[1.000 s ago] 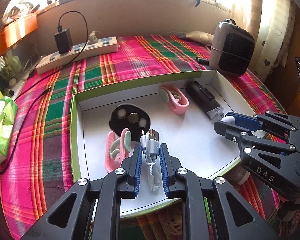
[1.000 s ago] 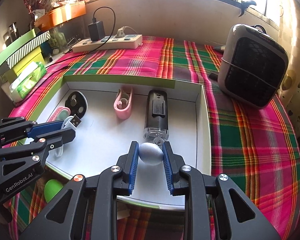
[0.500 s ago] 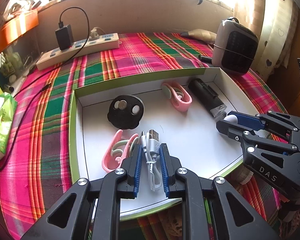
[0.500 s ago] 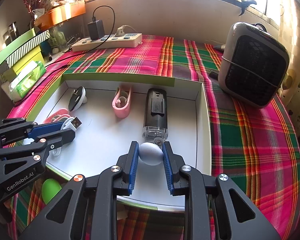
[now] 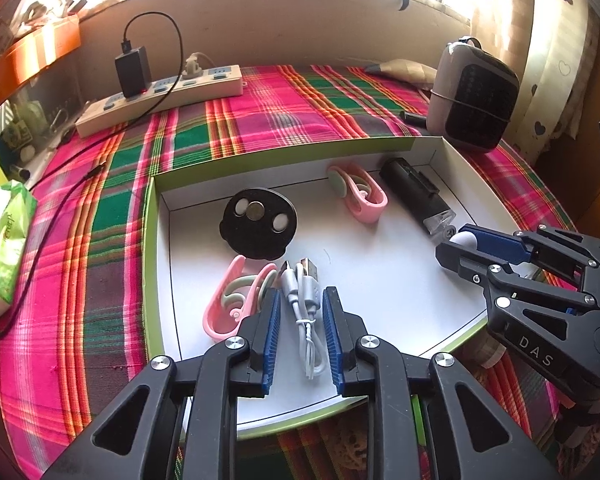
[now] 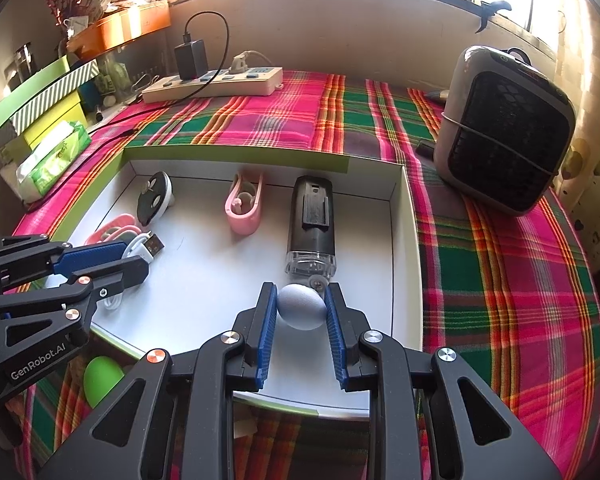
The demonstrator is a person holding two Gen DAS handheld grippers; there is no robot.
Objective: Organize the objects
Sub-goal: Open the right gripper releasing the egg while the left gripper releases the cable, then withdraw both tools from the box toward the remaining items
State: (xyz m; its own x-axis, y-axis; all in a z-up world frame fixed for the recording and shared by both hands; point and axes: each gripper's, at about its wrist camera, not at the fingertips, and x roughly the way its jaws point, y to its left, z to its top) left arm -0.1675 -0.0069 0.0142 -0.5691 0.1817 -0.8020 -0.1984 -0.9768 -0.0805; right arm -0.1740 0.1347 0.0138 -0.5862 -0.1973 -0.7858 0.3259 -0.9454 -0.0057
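Note:
A shallow white box with a green rim (image 5: pixel 150 264) lies on the plaid cloth. In it are a black disc (image 5: pixel 259 228), two pink clips (image 5: pixel 358 194) (image 5: pixel 228 304), a black device with a clear end (image 5: pixel 416 196) and a white USB cable (image 5: pixel 304 300). My left gripper (image 5: pixel 300 296) hangs low over the box with its jaws opening. The cable lies between its pads with a small gap on each side. My right gripper (image 6: pixel 301 288) is shut on a pale grey egg (image 6: pixel 301 306), just in front of the black device (image 6: pixel 312 216). Each gripper also shows in the other's view, the left gripper (image 6: pixel 136 258) and the right gripper (image 5: pixel 454 242).
A power strip (image 5: pixel 160 92) with a black charger and its lead runs along the back wall. A grey heater (image 5: pixel 474 94) stands at the back right and a tissue pack (image 5: pixel 2 240) lies at the left. A green egg (image 6: pixel 100 376) sits outside the box's front rim.
The left jaws have parted a little and no longer pinch the cable. The black disc and the near pink clip shifted slightly. The right gripper still holds the egg in the same place.

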